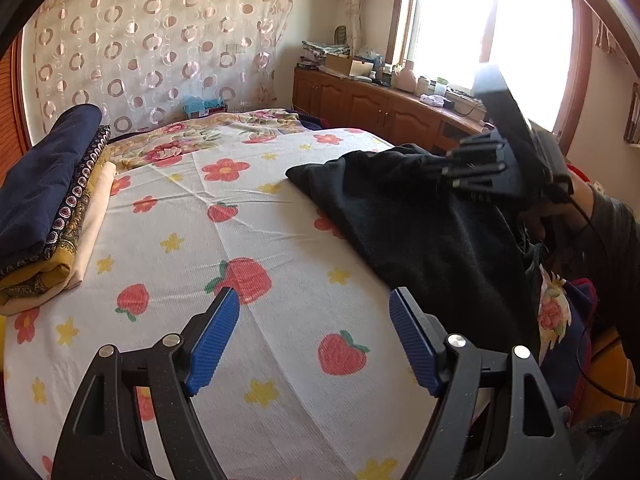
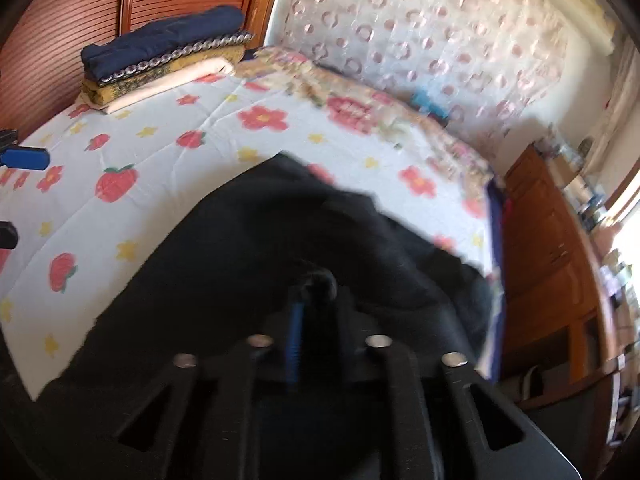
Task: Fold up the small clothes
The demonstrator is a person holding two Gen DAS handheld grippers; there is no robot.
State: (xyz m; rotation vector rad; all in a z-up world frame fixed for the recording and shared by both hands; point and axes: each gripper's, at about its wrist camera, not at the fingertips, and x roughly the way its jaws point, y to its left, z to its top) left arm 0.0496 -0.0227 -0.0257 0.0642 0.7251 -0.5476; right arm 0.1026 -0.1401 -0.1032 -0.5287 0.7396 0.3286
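**On the bed: right claw pinching black garment, left claw open and waiting**

On the bed (image 1: 248, 380) with the strawberry sheet, the black garment (image 1: 432, 224) lies at the right side, part draped over the edge. Right claw (image 2: 316, 284) is closed tight, a bit of the black fabric nipped at the tips; view blurred, so how deep the bite is can't be told. Left claw (image 1: 314, 340) spread wide, nothing in it, hovering over bare sheet just beside the garment's near edge. To do it well: keep the pinch firm, draw the cloth flat onto the sheet, take the free edge with the left claw before folding. Garment looks dark, soft, thickish, rumpled, one corner pointing toward mid-bed. Stack of folded clothes (image 1: 52, 208) sits at far left
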